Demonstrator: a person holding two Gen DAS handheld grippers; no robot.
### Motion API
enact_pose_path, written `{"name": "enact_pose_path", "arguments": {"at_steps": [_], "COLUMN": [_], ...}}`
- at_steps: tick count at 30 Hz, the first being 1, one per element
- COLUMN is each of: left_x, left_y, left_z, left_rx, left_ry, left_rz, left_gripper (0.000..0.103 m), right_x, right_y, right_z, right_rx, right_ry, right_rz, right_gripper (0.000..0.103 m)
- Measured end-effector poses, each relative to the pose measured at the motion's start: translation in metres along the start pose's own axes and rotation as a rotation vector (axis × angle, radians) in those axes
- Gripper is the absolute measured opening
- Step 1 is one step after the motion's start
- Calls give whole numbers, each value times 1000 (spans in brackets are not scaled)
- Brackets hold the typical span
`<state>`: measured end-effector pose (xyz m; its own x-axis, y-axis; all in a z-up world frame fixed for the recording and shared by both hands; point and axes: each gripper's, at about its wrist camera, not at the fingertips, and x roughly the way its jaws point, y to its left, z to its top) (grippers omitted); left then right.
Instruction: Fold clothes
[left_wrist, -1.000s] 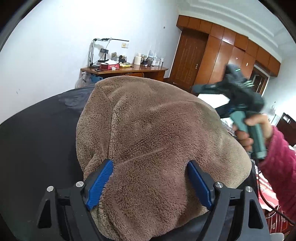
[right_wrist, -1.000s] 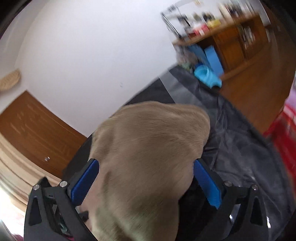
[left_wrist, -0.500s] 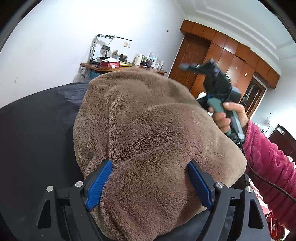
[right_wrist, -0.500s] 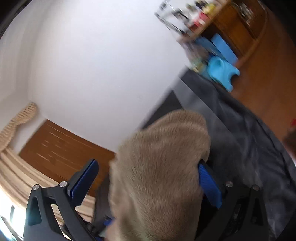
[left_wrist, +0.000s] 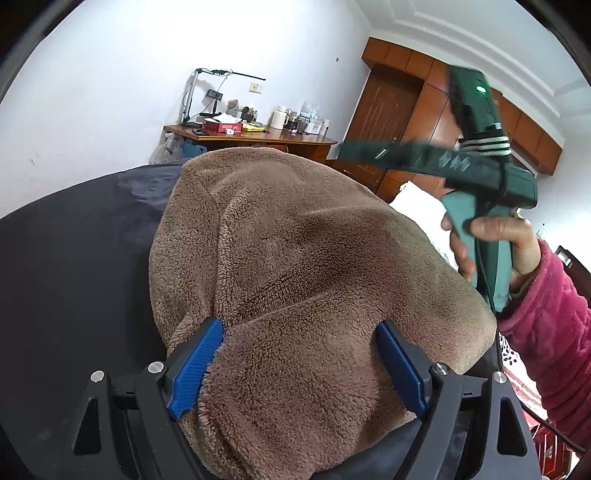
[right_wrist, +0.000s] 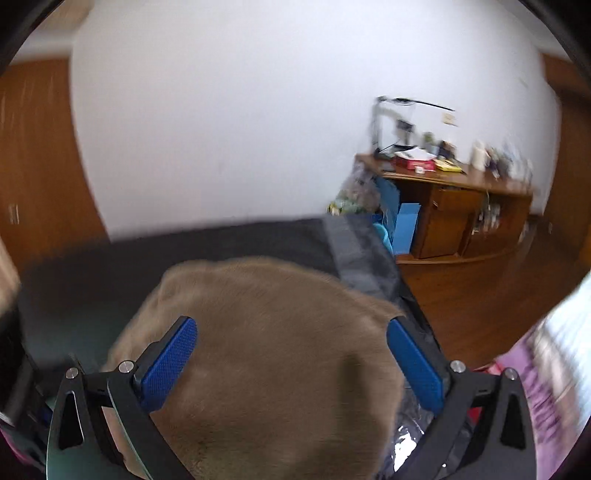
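Observation:
A brown fleece garment (left_wrist: 295, 258) lies bunched on a dark cloth-covered surface (left_wrist: 66, 277). My left gripper (left_wrist: 299, 362) is low over its near edge, jaws wide apart, the fleece bulging between the blue pads (left_wrist: 195, 369). My right gripper (right_wrist: 291, 365) is open and held above the fleece (right_wrist: 258, 350); its view is blurred. In the left wrist view the right gripper's green body (left_wrist: 480, 170) is held up in a hand at the right, above the garment.
A wooden desk (left_wrist: 255, 138) with clutter stands against the white wall behind. Brown wardrobes (left_wrist: 406, 110) stand at the back right. The dark surface ends at a wooden floor (right_wrist: 480, 295). A pink sleeve (left_wrist: 546, 332) reaches in from the right.
The right gripper has swung round and levelled, now facing the desk over the fleece. In the left view it rose and moved right. The left gripper stayed put.

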<state>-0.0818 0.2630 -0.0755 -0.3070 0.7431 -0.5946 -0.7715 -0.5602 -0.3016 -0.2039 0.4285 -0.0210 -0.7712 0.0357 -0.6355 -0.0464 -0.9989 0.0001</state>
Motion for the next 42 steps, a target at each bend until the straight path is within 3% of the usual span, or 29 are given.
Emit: {"name": "enact_pose_path", "arguments": {"at_steps": [5,7,11,14,17,22,25,28,37,42], "left_x": [-1,0,0,-1,-2,-2,-2,-1,3,5], "left_y": [4,6,8,8,7,7,8,9,5,3], "left_z": [-1,-1,0,-1,-2,-1,0,1,2,1], "left_rx": [-14,-22,-32,-24,-4,10,10,8,74,89], "left_ry": [-3,-3,-4,-3,0,5,7,10,42,47], "left_rz": [-13,-15,-26,-30,-28,-24,-20,-20,26,49], "left_gripper": [87,87,87,87,87,87,87,87,87,88], "right_x": [39,51,60,51,18,-83,-119,-125,-81,-84], "right_y": [28,27,13,15,23,39,52,65,42,40], "right_z": [-13,-17,-29,-32,-33,-52,-79,-105,-141,-159], "right_rx": [-130,-119,-56,-62,-88,-55,-63,-91,27,69], "right_ry": [273,367,459,438,336,114,76,68,84,51], "right_rz": [-80,-48,22,5,-56,-30,-76,-166,-165,-165], "right_gripper": [103,103,103,103,103,103,103,103,103,102]}}
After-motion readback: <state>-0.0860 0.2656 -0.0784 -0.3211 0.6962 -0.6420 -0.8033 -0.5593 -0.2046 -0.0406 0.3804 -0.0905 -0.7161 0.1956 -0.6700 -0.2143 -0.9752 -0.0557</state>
